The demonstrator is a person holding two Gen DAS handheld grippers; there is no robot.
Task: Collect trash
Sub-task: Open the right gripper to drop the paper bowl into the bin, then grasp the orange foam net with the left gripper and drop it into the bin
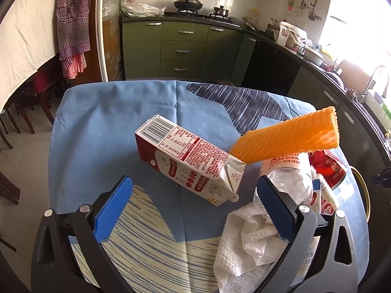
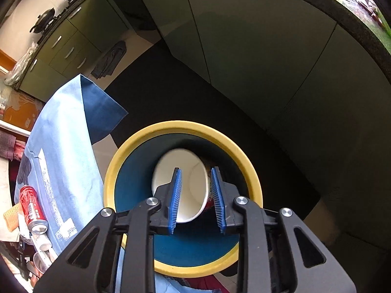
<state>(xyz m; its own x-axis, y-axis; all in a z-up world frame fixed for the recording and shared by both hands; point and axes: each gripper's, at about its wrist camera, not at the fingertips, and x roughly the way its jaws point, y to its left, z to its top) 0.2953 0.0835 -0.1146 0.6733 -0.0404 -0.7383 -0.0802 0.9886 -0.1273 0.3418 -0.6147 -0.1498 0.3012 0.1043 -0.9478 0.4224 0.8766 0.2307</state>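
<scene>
My left gripper [image 1: 194, 180] stands open above the table's blue cloth [image 1: 102, 122], with nothing between its blue pads. Just ahead of it lies a red-and-white milk carton [image 1: 185, 156] on its side. To the right are a crumpled paper towel [image 1: 246, 239], a clear plastic bottle [image 1: 288, 171], an orange foam net [image 1: 288, 134] and a red can [image 1: 330, 166]. My right gripper [image 2: 196, 169] points down into a bin with a yellow rim [image 2: 185, 125] and a blue inside. Its jaws are a little apart. A white paper cup [image 2: 176, 166], blurred, lies tilted in the bin below the pads and free of them.
The bin stands on the floor beside the table's right edge, where the cloth [image 2: 63, 146] hangs down. Green kitchen cabinets [image 2: 244, 61] lie beyond it. A red can [image 2: 31, 207] and other trash sit near that table edge. Chairs [image 1: 24, 112] stand left of the table.
</scene>
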